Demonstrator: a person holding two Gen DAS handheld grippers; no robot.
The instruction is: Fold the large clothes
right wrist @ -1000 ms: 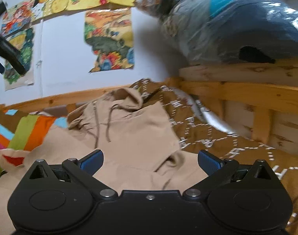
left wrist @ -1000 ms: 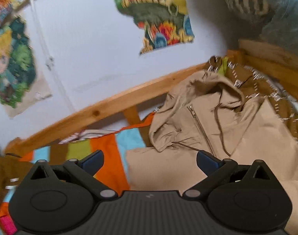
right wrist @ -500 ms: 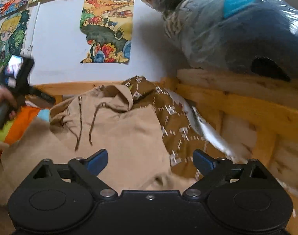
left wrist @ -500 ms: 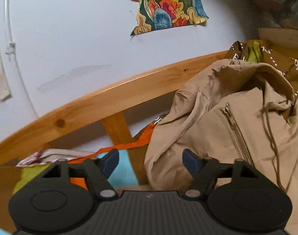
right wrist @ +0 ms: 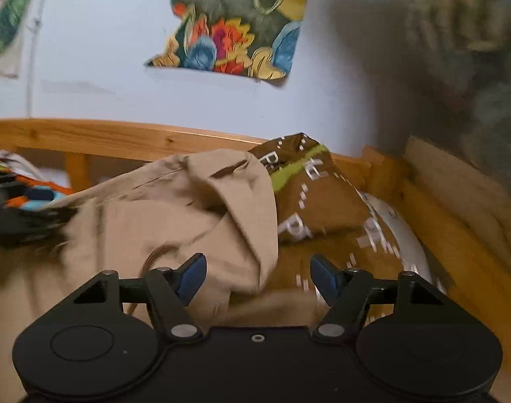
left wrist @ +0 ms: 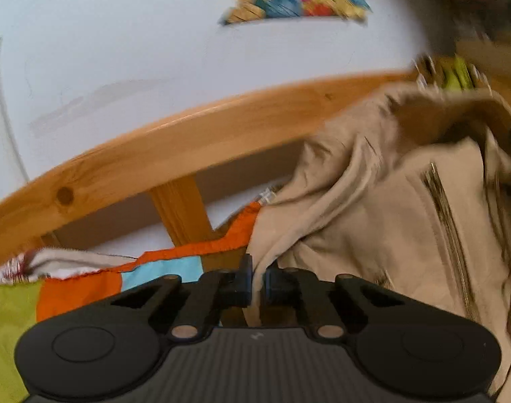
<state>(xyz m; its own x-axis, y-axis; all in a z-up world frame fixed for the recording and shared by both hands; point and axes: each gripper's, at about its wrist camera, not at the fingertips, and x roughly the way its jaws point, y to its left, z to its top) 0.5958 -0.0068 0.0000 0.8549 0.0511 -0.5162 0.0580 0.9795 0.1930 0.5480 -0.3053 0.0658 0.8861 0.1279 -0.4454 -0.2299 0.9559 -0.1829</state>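
Note:
A beige zip hoodie (left wrist: 382,208) lies crumpled on the bed, with its zipper and drawstring showing at the right of the left wrist view. My left gripper (left wrist: 257,280) is shut on the hoodie's left edge, with a fold of fabric pinched between the blue pads. In the right wrist view the hoodie (right wrist: 174,215) fills the left half, its hood at the middle. My right gripper (right wrist: 257,277) is open, its jaws on either side of the hood's lower edge. The left gripper shows as a dark blur at the far left of that view.
A wooden bed rail (left wrist: 174,154) runs along the white wall behind the hoodie. A striped orange, blue and green cover (left wrist: 97,285) lies at the left. A brown patterned quilt (right wrist: 325,208) lies right of the hood. A wooden headboard (right wrist: 456,201) stands at the right.
My left gripper moved in to the hoodie's left edge and shut on it. My right gripper moved forward to the hood and narrowed its opening somewhat.

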